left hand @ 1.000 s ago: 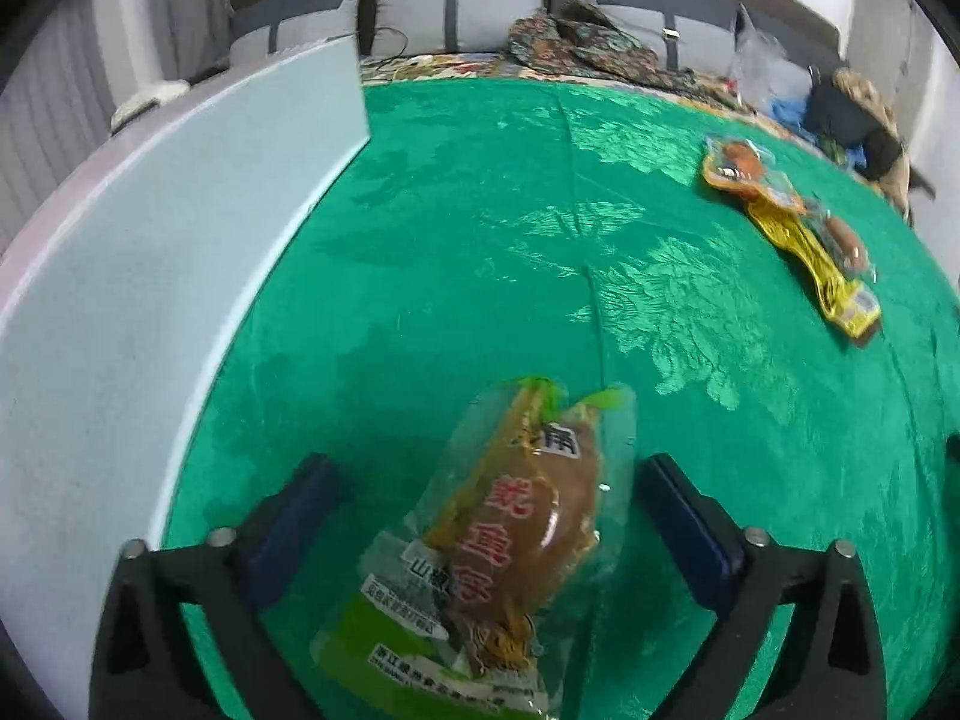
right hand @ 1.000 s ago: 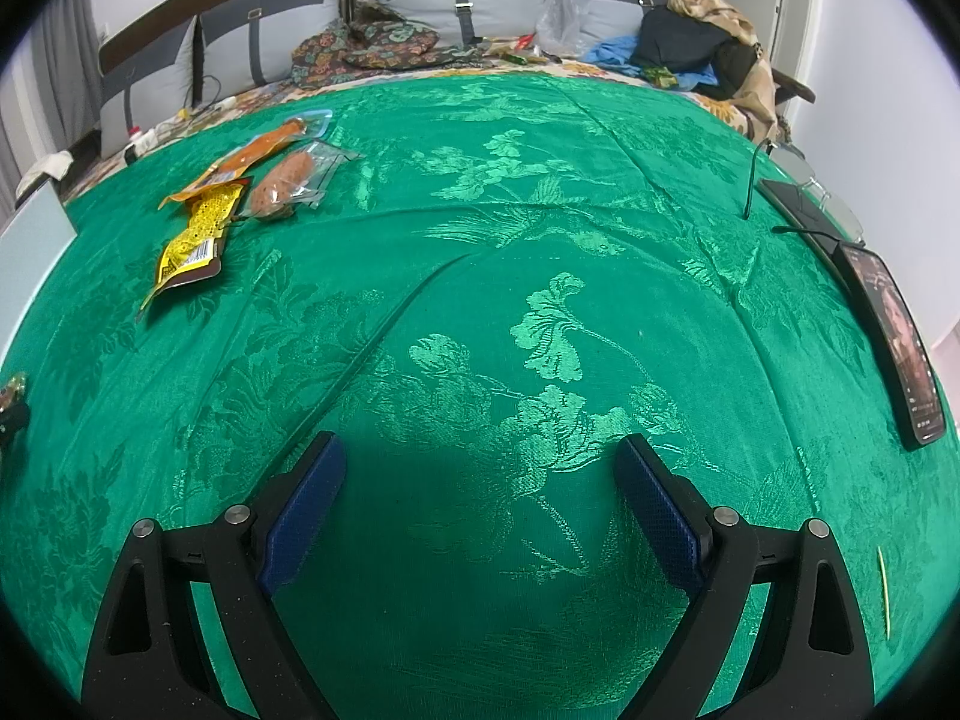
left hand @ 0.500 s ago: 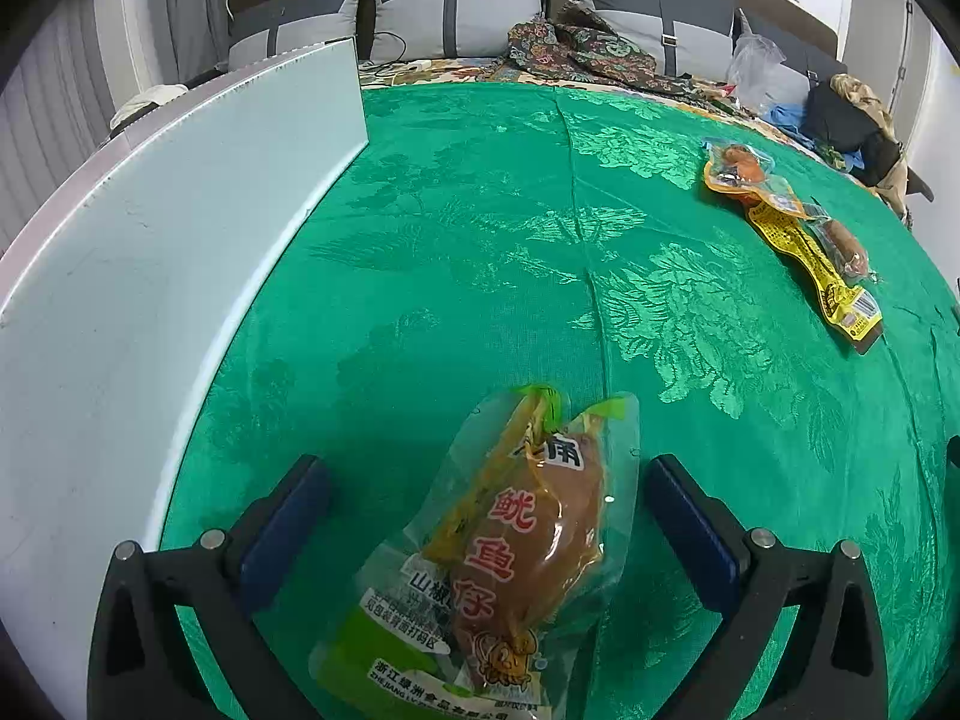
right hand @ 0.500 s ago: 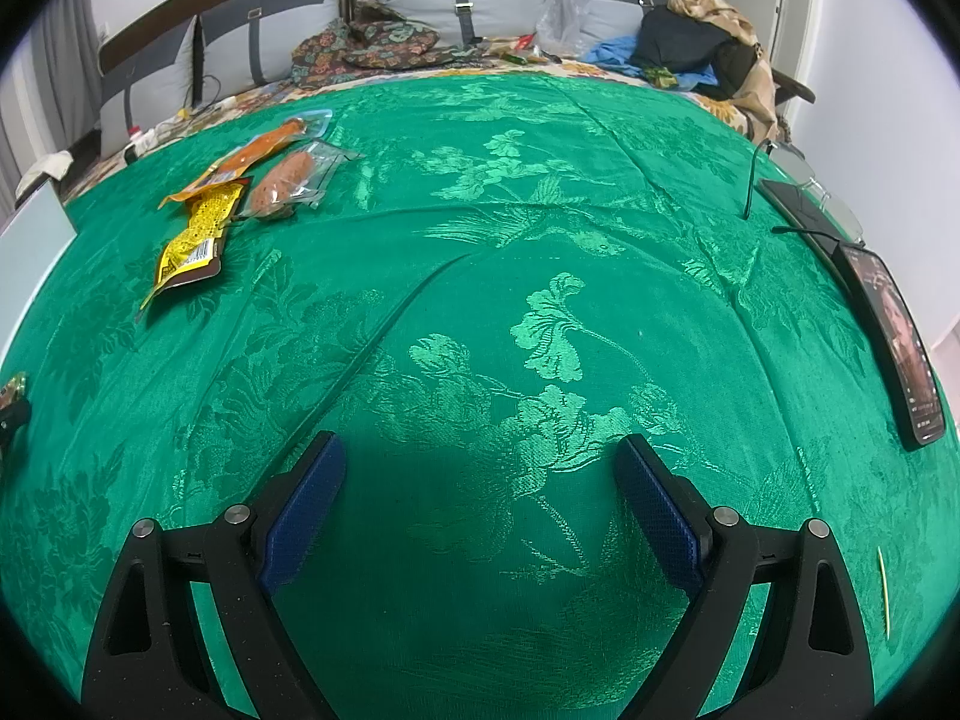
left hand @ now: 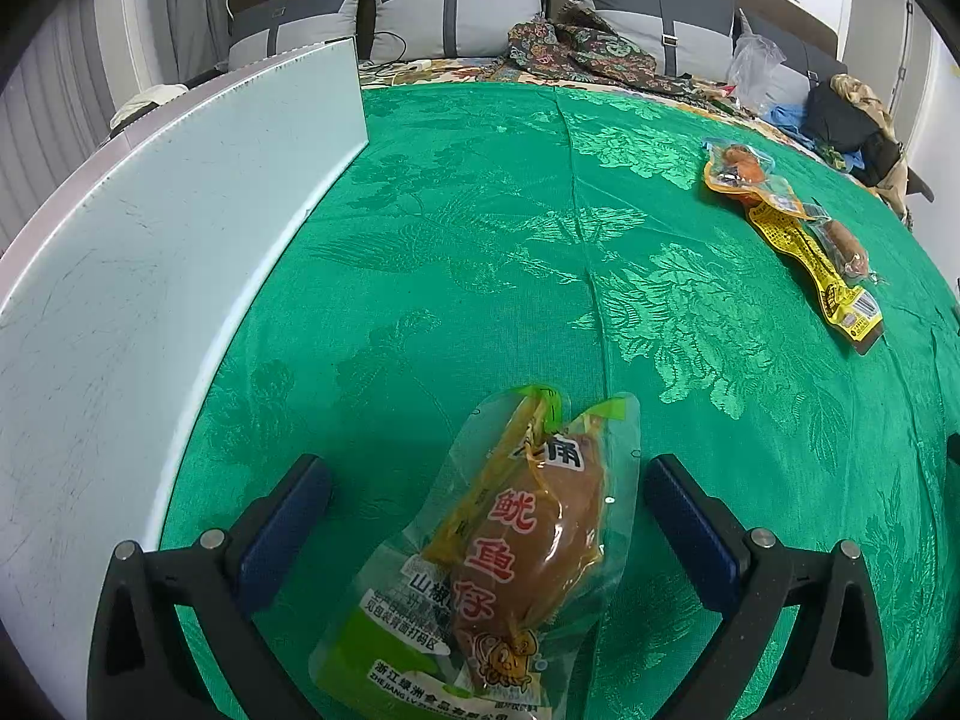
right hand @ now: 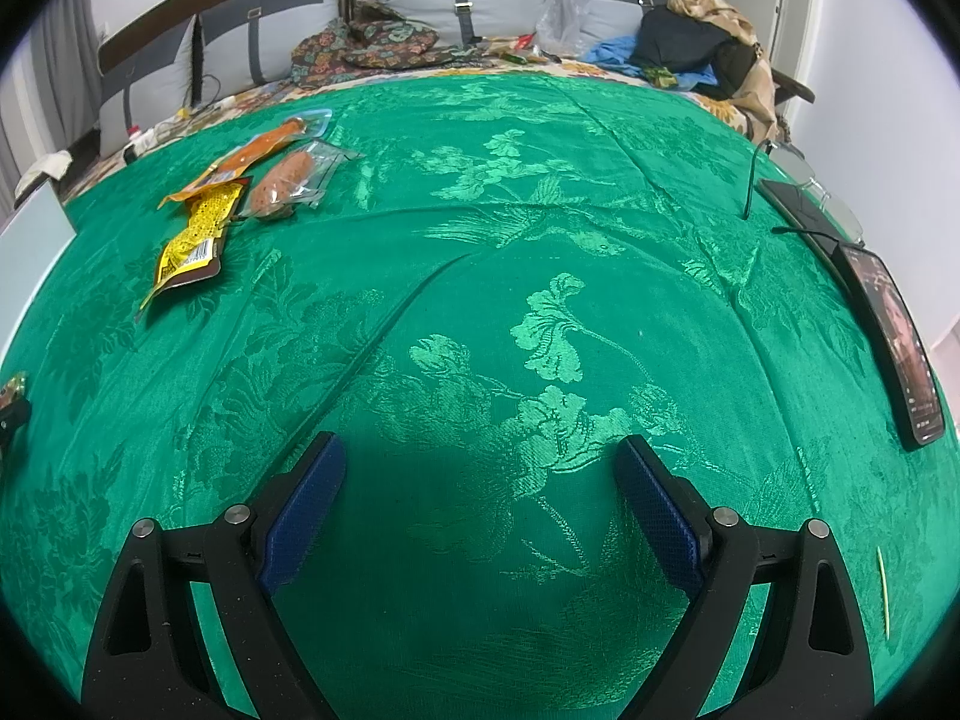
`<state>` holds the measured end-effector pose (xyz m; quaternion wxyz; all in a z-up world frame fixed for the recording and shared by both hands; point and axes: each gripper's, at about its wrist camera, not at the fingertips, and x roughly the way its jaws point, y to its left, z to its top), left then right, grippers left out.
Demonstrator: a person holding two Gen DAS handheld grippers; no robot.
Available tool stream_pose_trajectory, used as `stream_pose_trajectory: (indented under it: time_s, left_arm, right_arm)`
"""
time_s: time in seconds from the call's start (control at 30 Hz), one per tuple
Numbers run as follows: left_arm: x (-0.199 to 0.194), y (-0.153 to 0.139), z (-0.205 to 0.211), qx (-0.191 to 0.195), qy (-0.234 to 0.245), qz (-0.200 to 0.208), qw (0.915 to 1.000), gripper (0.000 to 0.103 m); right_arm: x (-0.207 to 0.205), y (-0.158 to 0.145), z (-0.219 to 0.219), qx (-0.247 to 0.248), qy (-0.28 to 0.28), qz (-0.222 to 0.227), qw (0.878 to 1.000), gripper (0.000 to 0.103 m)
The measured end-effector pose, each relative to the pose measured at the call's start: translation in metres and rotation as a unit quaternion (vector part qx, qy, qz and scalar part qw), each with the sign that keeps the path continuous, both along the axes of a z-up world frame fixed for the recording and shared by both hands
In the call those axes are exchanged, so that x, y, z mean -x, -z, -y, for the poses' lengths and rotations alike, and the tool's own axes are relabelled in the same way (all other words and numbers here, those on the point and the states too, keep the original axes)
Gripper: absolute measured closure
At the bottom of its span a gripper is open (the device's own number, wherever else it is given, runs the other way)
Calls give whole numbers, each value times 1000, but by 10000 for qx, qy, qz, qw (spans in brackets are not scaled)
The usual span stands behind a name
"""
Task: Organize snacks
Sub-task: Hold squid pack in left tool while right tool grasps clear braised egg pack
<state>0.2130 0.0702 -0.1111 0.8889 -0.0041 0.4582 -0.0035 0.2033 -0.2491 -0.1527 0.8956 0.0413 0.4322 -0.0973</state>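
Left tongs [left hand: 486,474] are hovering low over the green brocade cloth [left hand: 540,252] covering the bench, jaws spread wide, blue pads [left hand: 282,534] standing clear on either side of the squid snack packet [left hand: 510,546]. The packet is lying flat on the cloth between the pads, touching neither; its clear sealed end with green tabs is pointing away from the camera, its printed green end is lying nearest the lens. A pale white panel [left hand: 150,276] is standing upright along the cloth edge, left of the packet and apart from it. Three more packets are sitting well beyond the squid snack packet, toward the far right: an orange packet [left hand: 741,171], a yellow packet [left hand: 822,270] and a clear sausage packet [left hand: 843,240], the last one lying against the yellow one. Right tongs [right hand: 480,468] are also standing spread, pads [right hand: 660,516] holding nothing, only bare cloth showing between them. In the right wrist view the same group is appearing at upper left: orange packet [right hand: 252,156], yellow packet [right hand: 195,228], sausage packet [right hand: 288,180], all well apart from the right tongs. A dark phone [right hand: 894,336] is lying at the cloth's right edge, far from the squid snack packet. Grey cushions [left hand: 456,6] are lining the wall behind the bench.
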Motion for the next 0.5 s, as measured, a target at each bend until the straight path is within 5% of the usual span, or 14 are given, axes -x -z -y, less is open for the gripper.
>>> stream_pose_trajectory:
  time_s: [0.07, 0.27, 0.5]
  left_arm:
    - [0, 0, 0, -1, -1, 1, 10000, 0]
    - [0, 0, 0, 1, -1, 1, 10000, 0]
    - [0, 0, 0, 0, -2, 2, 10000, 0]
  right_arm:
    - [-19, -7, 0, -204, -89, -250, 9994, 10]
    - [-109, -44, -17, -1060, -303, 57, 9939, 11]
    - [-199, -18, -57, -789, -522, -852, 9919, 13]
